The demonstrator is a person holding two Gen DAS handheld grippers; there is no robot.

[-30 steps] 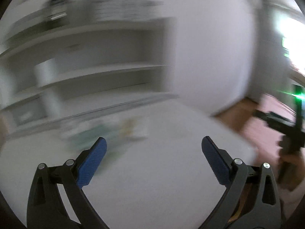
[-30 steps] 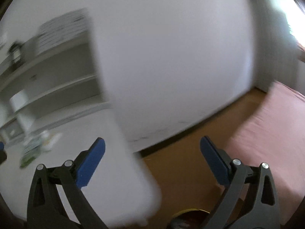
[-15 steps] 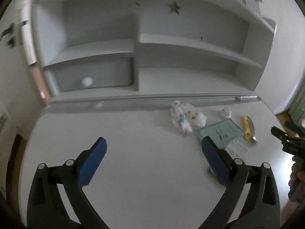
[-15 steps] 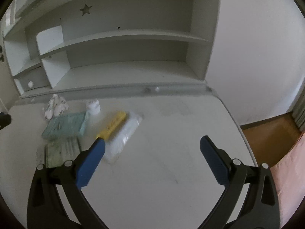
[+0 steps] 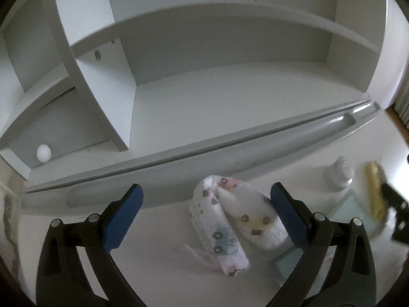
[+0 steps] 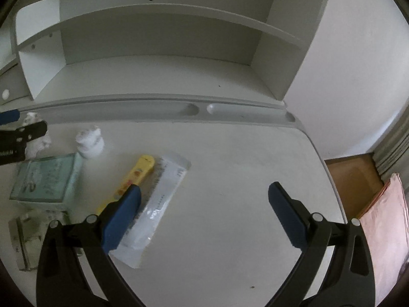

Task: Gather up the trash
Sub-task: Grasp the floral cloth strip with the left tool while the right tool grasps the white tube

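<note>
The left tool [image 5: 205, 208] hangs released above the white worktop [image 5: 143, 255], its blue fingers wide apart around a printed tissue packet [image 5: 219, 230] lying just below. To the right sit a crumpled white wad [image 5: 338, 172], a teal box [image 6: 49, 180], a yellow wrapper [image 6: 133, 179] and a clear plastic sleeve [image 6: 156, 204]. The right tool [image 6: 204, 204] is also released, holding nothing, its left finger overlapping the wrapper and the sleeve. An empty-looking shelf unit [image 6: 158, 76] backs the worktop.
</note>
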